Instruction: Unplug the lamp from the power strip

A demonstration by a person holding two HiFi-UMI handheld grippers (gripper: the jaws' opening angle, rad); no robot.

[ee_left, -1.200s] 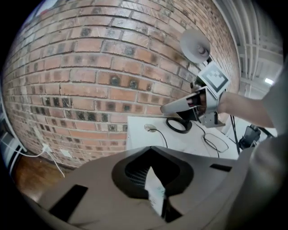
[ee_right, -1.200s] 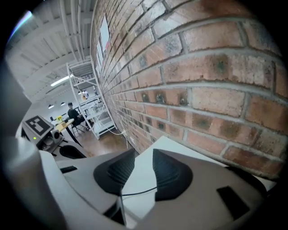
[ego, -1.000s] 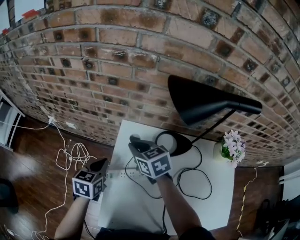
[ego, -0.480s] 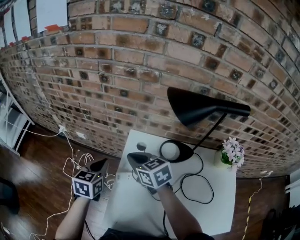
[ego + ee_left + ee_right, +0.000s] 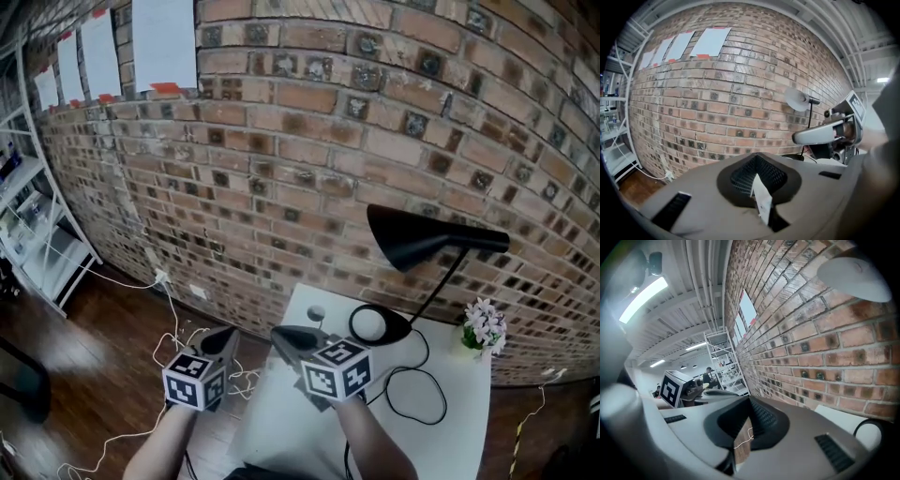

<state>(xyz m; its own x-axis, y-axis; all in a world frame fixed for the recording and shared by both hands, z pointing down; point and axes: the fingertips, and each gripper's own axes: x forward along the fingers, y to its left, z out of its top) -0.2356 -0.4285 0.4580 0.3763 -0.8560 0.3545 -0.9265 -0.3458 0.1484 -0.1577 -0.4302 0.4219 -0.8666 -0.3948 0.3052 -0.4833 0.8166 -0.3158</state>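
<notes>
Head view shows a pot (image 5: 466, 342) of pale flowers (image 5: 485, 322) near the lamp (image 5: 420, 238).

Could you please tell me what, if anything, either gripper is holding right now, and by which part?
Nothing is held. The left gripper and the right gripper both have their jaws together with nothing between them.

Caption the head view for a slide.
Left claw and right claw, both shut, held near a white table bearing a black lamp.
</notes>
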